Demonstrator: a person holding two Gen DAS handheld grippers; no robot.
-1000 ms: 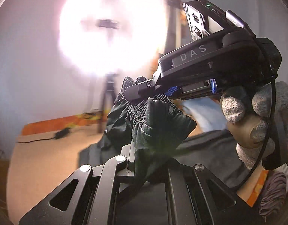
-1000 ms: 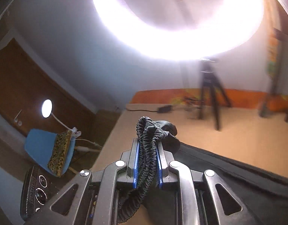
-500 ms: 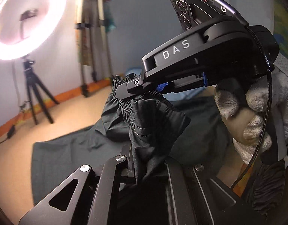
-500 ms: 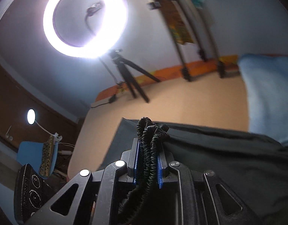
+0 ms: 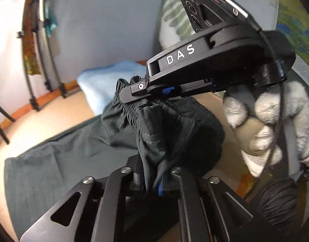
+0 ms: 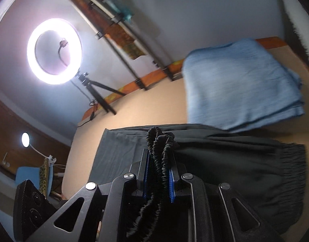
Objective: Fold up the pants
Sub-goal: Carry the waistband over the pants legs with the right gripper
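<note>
While both grippers are carrying the elastic waistband over the lower half of the dark pants, the garment is lying across the tan table, its far hem spread flat and its near end lifted into a bunched fold. The right gripper is clamping the gathered waistband between its blue pads, jaws nearly closed, with the elastic looping out above and below them. The left gripper is holding a second fistful of the same waistband; its jaws have just been opening slightly, and cloth is sitting between them, though whether the pads are pressing it firmly cannot be told. In the left wrist view the right gripper is crossing above, gripped by a gloved hand. A folded blue garment is resting just beyond the pants, touching or overlapping their far edge.

Risks, as judged: if the left jaws are loosening early, that side of the waistband is liable to drop first, leaving a skewed fold. Because the cloth is bunched rather than stretched, the fold may be landing wrinkled. A long carry forward could also drag the pants onto the blue garment and disturb it.
</note>
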